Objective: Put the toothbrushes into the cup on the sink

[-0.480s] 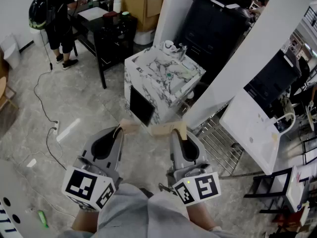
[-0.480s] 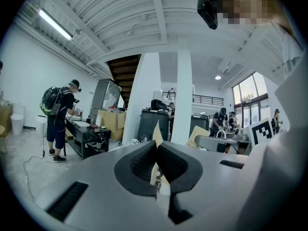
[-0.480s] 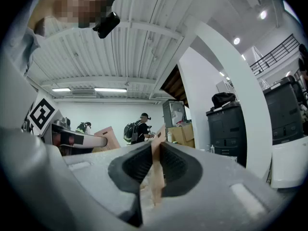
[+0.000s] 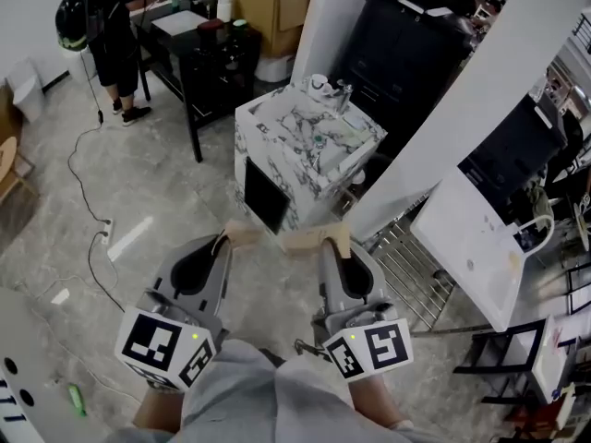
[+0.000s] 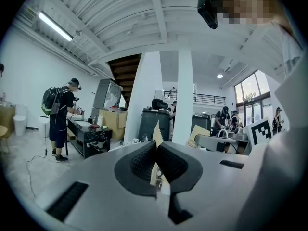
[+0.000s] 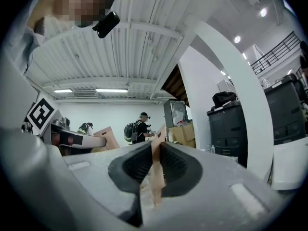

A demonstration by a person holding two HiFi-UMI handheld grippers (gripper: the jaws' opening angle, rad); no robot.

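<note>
The left gripper and right gripper are held level, side by side, each with its jaws closed together and nothing gripped. Ahead and well apart, the marble sink is seen from above in the head view only, with a white cup at its far edge. The toothbrushes are too small for their direction to be told.

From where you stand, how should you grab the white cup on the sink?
Probably by its rim, coming down from above. The cup seems to stand upright at the far corner of the marble sink. The faucet is close on its right and a white pillar rises behind, so coming in sideways looks cramped.
</note>
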